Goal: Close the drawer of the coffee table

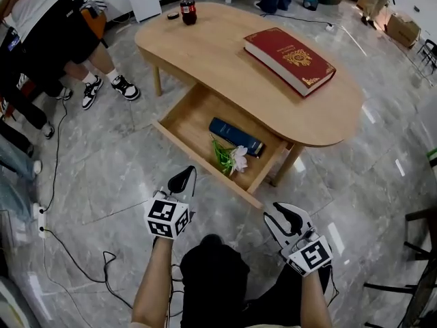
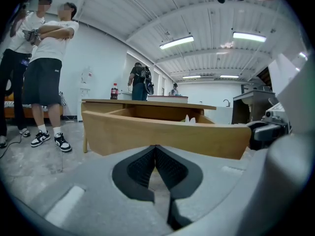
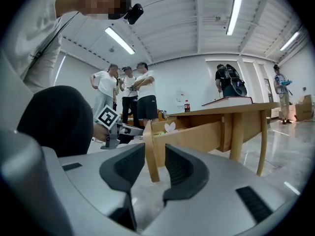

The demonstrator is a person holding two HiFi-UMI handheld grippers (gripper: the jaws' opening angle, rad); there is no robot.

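Head view gives the layout. The coffee table [image 1: 225, 67] has its drawer [image 1: 205, 162] pulled right out toward the near side. A blue book [image 1: 235, 137] and a white flower [image 1: 233, 158] lie inside it, and a red book [image 1: 290, 59] and a cola bottle [image 1: 188, 9] sit on the tabletop.

You can't read the jaws from up there, though. The left gripper view sorts that out. The left gripper [image 2: 155, 149] is clenched with nothing in it, tips pressed together, just short of the drawer's long front panel [image 2: 167, 134]. In the right gripper view, the right gripper [image 3: 155, 156] has its jaws spread. The right end of the drawer front shows edge-on in the gap between them. The pads aren't squeezing it, and I can't say whether either one touches it.

The low views also show bystanders standing off at the far left, which the head view mostly crops to legs.

As for pose, both forearms reach down and forward. The left gripper [image 1: 183, 180] sits near the middle of the drawer front, and the right gripper [image 1: 281, 214] is by its near right corner. Both point roughly level at the drawer, marker cubes facing up.
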